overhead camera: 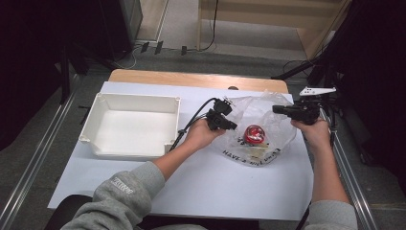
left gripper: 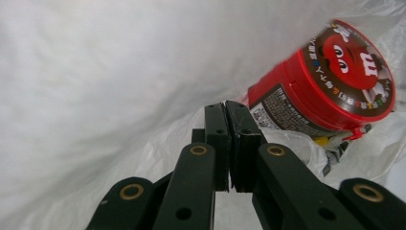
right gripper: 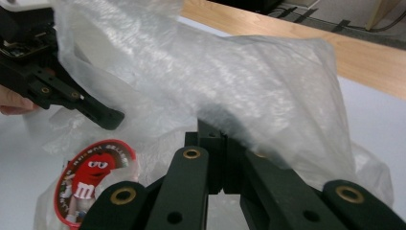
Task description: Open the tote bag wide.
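Note:
A clear plastic bag [overhead camera: 262, 115] with black print lies on the white table sheet, lifted at both sides. Inside it rests a red round candy tub [overhead camera: 254, 134], its lid facing up. My left gripper [overhead camera: 231, 125] is shut on the bag's left edge, and my right gripper [overhead camera: 276, 109] is shut on its upper right edge. In the left gripper view the jaws [left gripper: 226, 109] meet tightly against white film, with the tub [left gripper: 325, 91] tilted just beyond. In the right gripper view bag film [right gripper: 239, 76] drapes over the shut gripper [right gripper: 218, 128]; the tub [right gripper: 95, 177] sits lower left, below the left gripper [right gripper: 103, 117].
An empty white tray [overhead camera: 98, 122] stands on the left half of the sheet. The bare wooden table edge [overhead camera: 191, 79] runs along the back. Metal rails flank the table, and cables lie on the floor behind it.

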`<state>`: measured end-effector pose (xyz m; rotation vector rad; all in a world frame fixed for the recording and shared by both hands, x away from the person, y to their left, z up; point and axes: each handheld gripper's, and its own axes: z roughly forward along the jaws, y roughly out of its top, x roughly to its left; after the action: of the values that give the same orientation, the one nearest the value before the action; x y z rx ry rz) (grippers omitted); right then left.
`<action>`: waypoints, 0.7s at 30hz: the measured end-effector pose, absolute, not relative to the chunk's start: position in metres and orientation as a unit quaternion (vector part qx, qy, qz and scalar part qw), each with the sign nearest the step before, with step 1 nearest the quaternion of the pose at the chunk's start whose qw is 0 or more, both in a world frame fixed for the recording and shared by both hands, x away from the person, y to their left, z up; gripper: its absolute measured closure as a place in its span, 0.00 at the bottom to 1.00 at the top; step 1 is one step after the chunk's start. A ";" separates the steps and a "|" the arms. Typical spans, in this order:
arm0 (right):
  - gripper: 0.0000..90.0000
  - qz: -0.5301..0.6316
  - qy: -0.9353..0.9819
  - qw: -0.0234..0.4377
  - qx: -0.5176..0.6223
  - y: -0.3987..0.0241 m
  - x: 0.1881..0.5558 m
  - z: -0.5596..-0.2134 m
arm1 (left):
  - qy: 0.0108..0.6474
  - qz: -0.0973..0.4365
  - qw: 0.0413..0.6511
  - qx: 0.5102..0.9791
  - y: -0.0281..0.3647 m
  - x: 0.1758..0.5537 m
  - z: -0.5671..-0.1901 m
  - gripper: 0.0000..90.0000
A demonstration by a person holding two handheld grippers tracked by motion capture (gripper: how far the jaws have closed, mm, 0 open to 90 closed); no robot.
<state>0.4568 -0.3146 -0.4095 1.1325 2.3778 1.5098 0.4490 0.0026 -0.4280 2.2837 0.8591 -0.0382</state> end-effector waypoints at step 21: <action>1.00 0.442 0.766 0.055 0.465 -0.327 0.436 -0.469 | 0.366 0.002 0.314 0.876 0.011 0.466 -0.445 0.99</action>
<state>0.4363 -0.3272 -0.4691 1.4106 2.3239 1.3405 0.4659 0.0111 -0.4447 2.3097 0.9643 0.0043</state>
